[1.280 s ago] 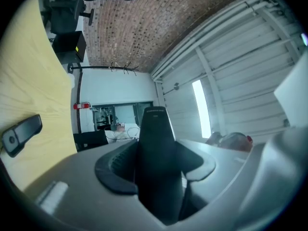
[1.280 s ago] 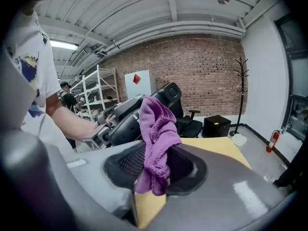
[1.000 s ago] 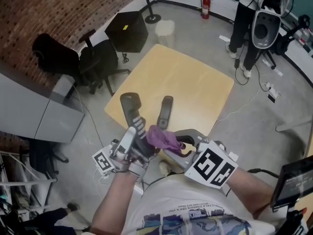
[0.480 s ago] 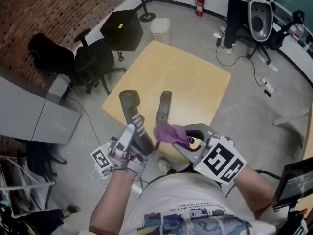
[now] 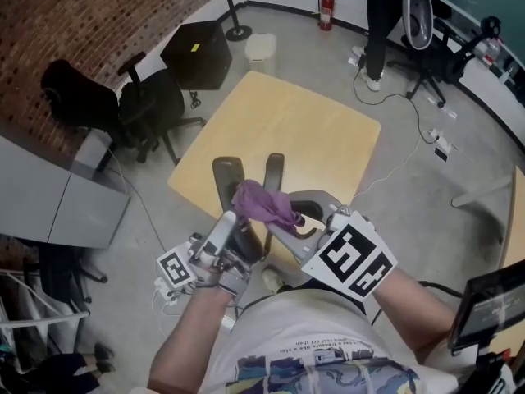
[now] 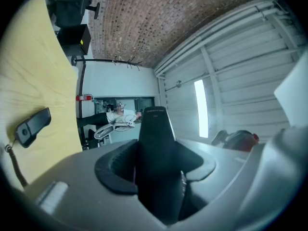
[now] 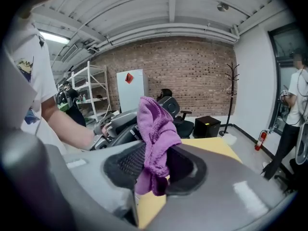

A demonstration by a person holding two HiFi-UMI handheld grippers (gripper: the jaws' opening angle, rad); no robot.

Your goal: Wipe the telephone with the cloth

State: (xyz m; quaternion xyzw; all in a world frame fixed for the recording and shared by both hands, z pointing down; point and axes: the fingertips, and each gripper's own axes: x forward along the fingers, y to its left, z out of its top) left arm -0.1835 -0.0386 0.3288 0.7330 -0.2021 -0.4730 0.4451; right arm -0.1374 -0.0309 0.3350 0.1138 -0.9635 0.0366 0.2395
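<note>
My left gripper (image 5: pixel 238 238) is shut on the lower part of a black telephone handset (image 5: pixel 227 175), which it holds tilted up above the near edge of the wooden table (image 5: pixel 320 130). In the left gripper view the handset (image 6: pixel 155 143) stands between the jaws of that gripper (image 6: pixel 156 173). A purple cloth (image 5: pixel 262 203) is clamped in my right gripper (image 5: pixel 283 220) and lies against the handset's middle. The cloth (image 7: pixel 155 138) hangs bunched from the right gripper (image 7: pixel 154 170). A second black phone part (image 5: pixel 273 171) lies on the table.
Black office chairs (image 5: pixel 156 105), a black box (image 5: pixel 197 53) and a white bin (image 5: pixel 261 52) stand beyond the table's far left side. A person (image 5: pixel 385 15) stands at the far right near a fire extinguisher (image 5: pixel 326 11). A grey cabinet (image 5: pixel 57 195) is at the left.
My right gripper has carried the purple cloth up along the handset, from near the left gripper toward the handset's far end. The left gripper has kept the handset nearly still.
</note>
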